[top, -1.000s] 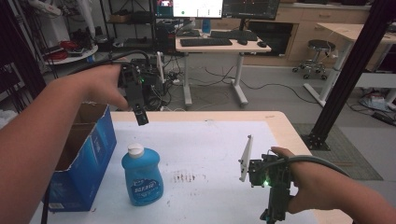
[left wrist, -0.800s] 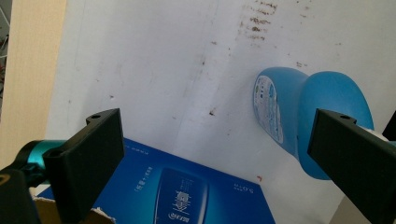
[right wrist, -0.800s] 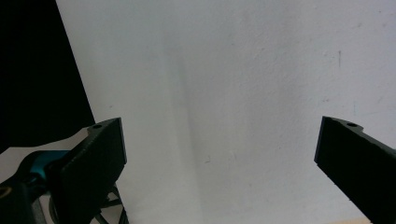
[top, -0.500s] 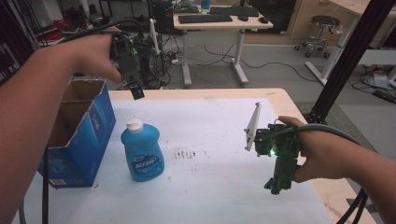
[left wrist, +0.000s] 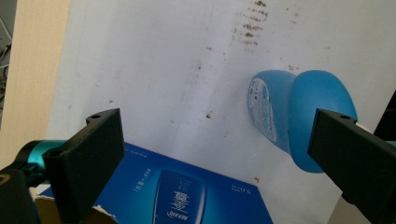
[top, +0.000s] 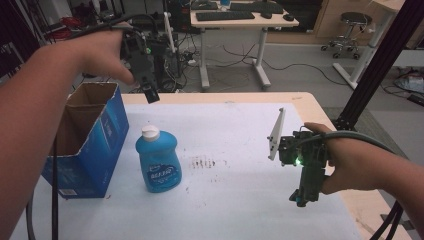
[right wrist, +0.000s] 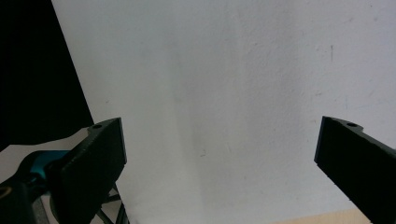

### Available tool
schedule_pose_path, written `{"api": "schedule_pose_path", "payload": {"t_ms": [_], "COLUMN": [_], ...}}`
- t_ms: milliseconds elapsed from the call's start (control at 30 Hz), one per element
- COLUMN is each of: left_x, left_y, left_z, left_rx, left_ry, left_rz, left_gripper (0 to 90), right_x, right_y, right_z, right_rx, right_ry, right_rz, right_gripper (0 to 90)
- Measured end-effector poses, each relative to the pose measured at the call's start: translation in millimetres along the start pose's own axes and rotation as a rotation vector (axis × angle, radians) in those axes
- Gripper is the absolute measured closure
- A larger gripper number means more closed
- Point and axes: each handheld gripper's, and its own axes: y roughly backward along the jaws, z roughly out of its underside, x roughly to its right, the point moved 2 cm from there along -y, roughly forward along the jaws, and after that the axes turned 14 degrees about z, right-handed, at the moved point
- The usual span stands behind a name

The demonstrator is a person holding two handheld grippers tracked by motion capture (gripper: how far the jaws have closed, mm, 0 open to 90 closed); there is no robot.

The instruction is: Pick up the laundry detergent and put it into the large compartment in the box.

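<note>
Blue bottle [top: 159, 162], white cap, upright on the white-covered bench [top: 235, 200], just beside the open blue cardboard box [top: 87, 145] at bench left; a patch of brown marks [top: 202, 162] lies near it on the cover. Left gripper [top: 150, 95]: held in the air above the box's far corner, fingers [left wrist: 88, 158] wide apart, bottle in sight between them, nothing held. Right gripper [top: 306, 195]: low over bench right, well apart from the bottle, fingers [right wrist: 93, 158] wide apart over bare white cover.
</note>
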Motion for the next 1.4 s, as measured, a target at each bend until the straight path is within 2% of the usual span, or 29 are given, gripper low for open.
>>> {"api": "schedule_pose_path", "payload": {"t_ms": [200, 333, 533, 733, 900, 967, 1067, 1400], "left_x": [14.6, 28.9, 45.6, 54.7, 62.1, 66.9, 70.5, 69.6], "left_y": [8.2, 8.6, 9.3, 0.9, -3.3, -9.7, -18.2, -47.8], "left_z": [4.7, 7.8, 12.9, 20.3, 23.6, 24.7, 24.0, 20.5], "left_rx": [0.022, -0.002, 0.019, -0.008, -0.012, -0.021, -0.021, -0.044], "left_ry": [-0.011, -0.046, -0.08, -0.062, -0.068, -0.062, -0.064, -0.031], "left_rz": [0.017, 0.026, 0.049, 0.082, 0.09, 0.08, 0.09, 0.103], "left_gripper": [4.0, 4.1, 4.0, 4.0, 4.0, 4.0, 4.0, 4.0], "right_x": [-1.0, -1.2, -2.5, -2.8, -3.3, -4.5, -5.4, -7.4], "right_y": [0.8, 1.1, 1.9, 3.5, 5.8, 7.8, 8.5, 9.8], "right_z": [-0.6, 0.0, -0.2, -1.3, -3.6, -4.6, -5.5, -5.3], "right_rx": [0.007, 0.006, 0.011, 0.013, 0.02, 0.021, 0.027, 0.027], "right_ry": [0.011, 0.009, 0.017, 0.015, 0.025, 0.022, 0.028, 0.03], "right_rz": [0.009, 0.013, 0.014, 0.014, 0.017, 0.02, 0.019, 0.023], "right_gripper": [1.2, 1.2, 1.2, 1.2, 1.2, 1.2, 1.2, 1.2]}}
